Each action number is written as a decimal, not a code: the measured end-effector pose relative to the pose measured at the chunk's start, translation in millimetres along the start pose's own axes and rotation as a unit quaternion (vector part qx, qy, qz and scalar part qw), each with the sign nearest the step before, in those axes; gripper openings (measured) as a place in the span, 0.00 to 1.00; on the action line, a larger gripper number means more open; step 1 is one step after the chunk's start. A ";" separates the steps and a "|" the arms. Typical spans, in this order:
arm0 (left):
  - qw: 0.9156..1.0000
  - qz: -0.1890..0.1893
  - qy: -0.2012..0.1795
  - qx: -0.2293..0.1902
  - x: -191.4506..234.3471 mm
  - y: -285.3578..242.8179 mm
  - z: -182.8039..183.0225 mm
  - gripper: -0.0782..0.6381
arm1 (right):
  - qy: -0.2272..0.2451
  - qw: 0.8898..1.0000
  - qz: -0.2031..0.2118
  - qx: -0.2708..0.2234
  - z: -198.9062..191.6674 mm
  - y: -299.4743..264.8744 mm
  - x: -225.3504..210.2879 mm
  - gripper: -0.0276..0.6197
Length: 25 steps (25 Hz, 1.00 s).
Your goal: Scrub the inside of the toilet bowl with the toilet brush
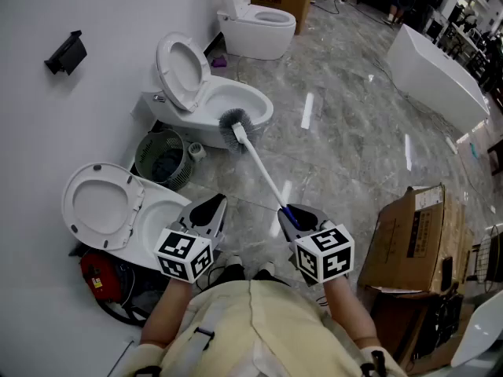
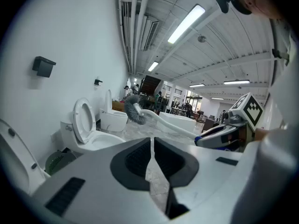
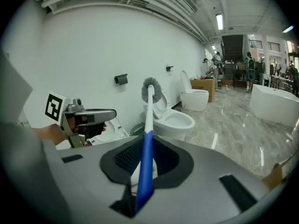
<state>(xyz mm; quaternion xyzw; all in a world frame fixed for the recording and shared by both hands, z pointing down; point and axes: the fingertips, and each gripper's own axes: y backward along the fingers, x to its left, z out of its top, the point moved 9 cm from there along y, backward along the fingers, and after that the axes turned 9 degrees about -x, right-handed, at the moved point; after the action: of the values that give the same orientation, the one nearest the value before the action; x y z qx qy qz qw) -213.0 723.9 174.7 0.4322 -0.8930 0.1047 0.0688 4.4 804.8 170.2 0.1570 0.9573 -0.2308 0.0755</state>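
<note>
My right gripper (image 1: pixel 292 213) is shut on the blue grip of a toilet brush (image 1: pixel 259 166). Its white handle runs away from me to a grey bristle head (image 1: pixel 233 128), held in the air by the front rim of the middle toilet (image 1: pixel 228 100), whose lid stands open. In the right gripper view the toilet brush (image 3: pixel 148 120) rises from between the jaws of the right gripper (image 3: pixel 145 153) and the middle toilet (image 3: pixel 175 120) lies beyond. My left gripper (image 1: pixel 211 207) (image 2: pixel 153 146) is shut on nothing, over the near toilet (image 1: pixel 102 206).
A green mesh basket (image 1: pixel 163 159) stands between the two nearer toilets. A third toilet (image 1: pixel 259 26) sits further along the wall. A white bathtub (image 1: pixel 436 77) is at the far right, a cardboard box (image 1: pixel 413 238) at my right, a red object (image 1: pixel 98 273) at lower left.
</note>
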 end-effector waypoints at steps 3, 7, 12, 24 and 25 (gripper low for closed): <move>1.000 0.007 0.003 -0.005 -0.1 -5.3 -2.3 0.15 | -0.009 1.000 0.008 0.000 -0.5 -1.1 -4.8 0.15; 1.000 0.015 0.017 -0.005 -7.2 -13.2 -8.6 0.15 | -0.014 1.000 0.015 0.009 -6.4 5.3 -14.5 0.15; 0.999 0.017 0.031 -0.025 -18.5 -24.9 -12.3 0.15 | -0.012 1.000 0.021 0.017 -14.9 15.9 -30.3 0.15; 1.000 -0.004 0.023 -0.004 -20.9 -52.6 -22.7 0.15 | -0.023 0.999 0.031 0.038 -26.7 -3.6 -56.2 0.15; 1.000 -0.004 0.021 -0.004 -14.4 -58.6 -22.7 0.15 | -0.021 0.998 0.031 0.041 -24.7 -10.7 -59.2 0.15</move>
<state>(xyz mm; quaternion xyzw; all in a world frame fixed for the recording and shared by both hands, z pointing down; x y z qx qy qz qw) -157.3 704.9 201.1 0.4331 -0.8901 0.1099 0.0894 54.7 791.5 209.3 0.1842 0.9400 -0.2705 0.0967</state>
